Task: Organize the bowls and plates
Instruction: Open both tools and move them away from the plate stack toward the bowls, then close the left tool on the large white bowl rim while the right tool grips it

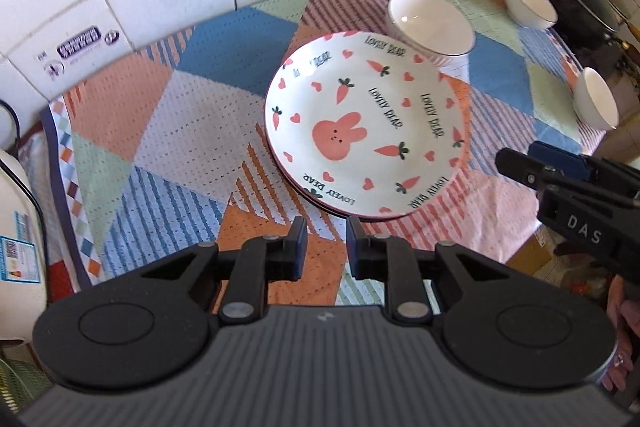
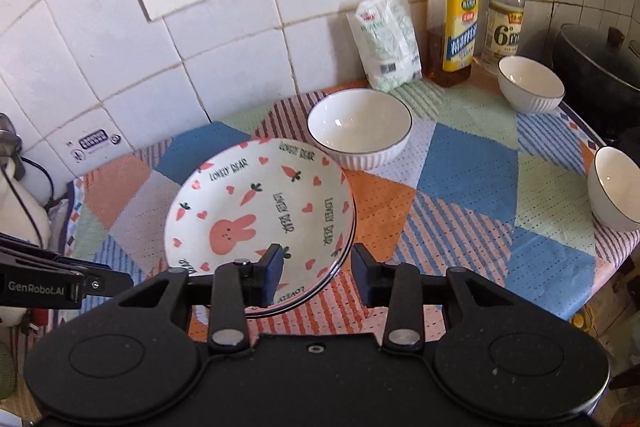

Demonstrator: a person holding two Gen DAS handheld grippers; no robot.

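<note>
A stack of white plates (image 1: 368,131) with a pink rabbit, carrots and hearts lies on the patchwork cloth (image 1: 168,131). The same plates (image 2: 260,211) sit mid-table in the right wrist view. Three white bowls stand behind and to the right: a large one (image 2: 360,127) touching the plates' far rim, one (image 2: 530,83) by the bottles, one (image 2: 616,187) at the right edge. My left gripper (image 1: 326,239) hovers just short of the plates' near rim, its jaws a narrow gap apart with nothing between them. Over the near right rim, my right gripper (image 2: 316,263) stands open and holds nothing.
Against the tiled wall stand two bottles (image 2: 456,11), (image 2: 506,7) and a white bag (image 2: 384,43). A black lidded pot (image 2: 600,75) sits at the far right. A white appliance (image 1: 16,211) with a cord is at the left. The table edge drops off on the right.
</note>
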